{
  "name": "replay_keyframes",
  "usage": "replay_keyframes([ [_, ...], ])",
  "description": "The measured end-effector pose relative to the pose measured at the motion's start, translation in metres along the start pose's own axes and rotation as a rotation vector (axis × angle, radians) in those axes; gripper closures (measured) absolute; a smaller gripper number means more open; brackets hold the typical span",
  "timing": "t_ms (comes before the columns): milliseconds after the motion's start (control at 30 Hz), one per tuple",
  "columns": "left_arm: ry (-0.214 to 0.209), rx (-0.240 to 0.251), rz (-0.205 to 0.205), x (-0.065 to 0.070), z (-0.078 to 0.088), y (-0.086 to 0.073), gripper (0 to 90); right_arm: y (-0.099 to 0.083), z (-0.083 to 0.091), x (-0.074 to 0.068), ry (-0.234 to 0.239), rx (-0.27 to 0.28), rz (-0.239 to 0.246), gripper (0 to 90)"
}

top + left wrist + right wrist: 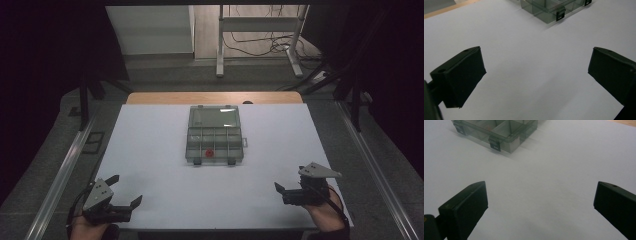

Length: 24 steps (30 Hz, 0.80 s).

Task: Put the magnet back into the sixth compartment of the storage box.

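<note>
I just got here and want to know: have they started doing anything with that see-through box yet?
Not really. The box lies open mid-table, with something small and red in one compartment. Nothing is in hand: the left hand-held gripper and the right hand-held gripper are both open, at the table's near edge, away from the box. Everything else is still to do.

— Item under inspection?
— One clear plastic organizer box, lid open and laid back flat toward the table's far edge, lying on the white table top at centre, slightly toward the far side.
— Interior?
— Small divided compartments. A red piece sits in a near-row compartment.
— Fastenings?
— Two dark latches on the near wall, both undone.
</note>
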<state>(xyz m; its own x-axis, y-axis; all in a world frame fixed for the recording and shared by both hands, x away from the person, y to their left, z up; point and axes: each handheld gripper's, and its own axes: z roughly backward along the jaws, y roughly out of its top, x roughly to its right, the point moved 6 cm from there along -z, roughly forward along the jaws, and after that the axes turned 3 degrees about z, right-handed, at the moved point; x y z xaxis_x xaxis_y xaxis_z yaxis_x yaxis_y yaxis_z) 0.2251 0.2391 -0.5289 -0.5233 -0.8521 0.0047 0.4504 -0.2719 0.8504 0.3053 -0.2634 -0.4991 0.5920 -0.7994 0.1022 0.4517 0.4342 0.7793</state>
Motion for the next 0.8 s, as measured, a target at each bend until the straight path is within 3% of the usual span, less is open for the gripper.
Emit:
replay_keyframes([
  [800, 0.001, -0.002, -0.004, 0.0, 0.0, 0.0, 1.4, -0.018, 0.018, 0.006, -0.045, -0.006, -0.021, 0.0],
])
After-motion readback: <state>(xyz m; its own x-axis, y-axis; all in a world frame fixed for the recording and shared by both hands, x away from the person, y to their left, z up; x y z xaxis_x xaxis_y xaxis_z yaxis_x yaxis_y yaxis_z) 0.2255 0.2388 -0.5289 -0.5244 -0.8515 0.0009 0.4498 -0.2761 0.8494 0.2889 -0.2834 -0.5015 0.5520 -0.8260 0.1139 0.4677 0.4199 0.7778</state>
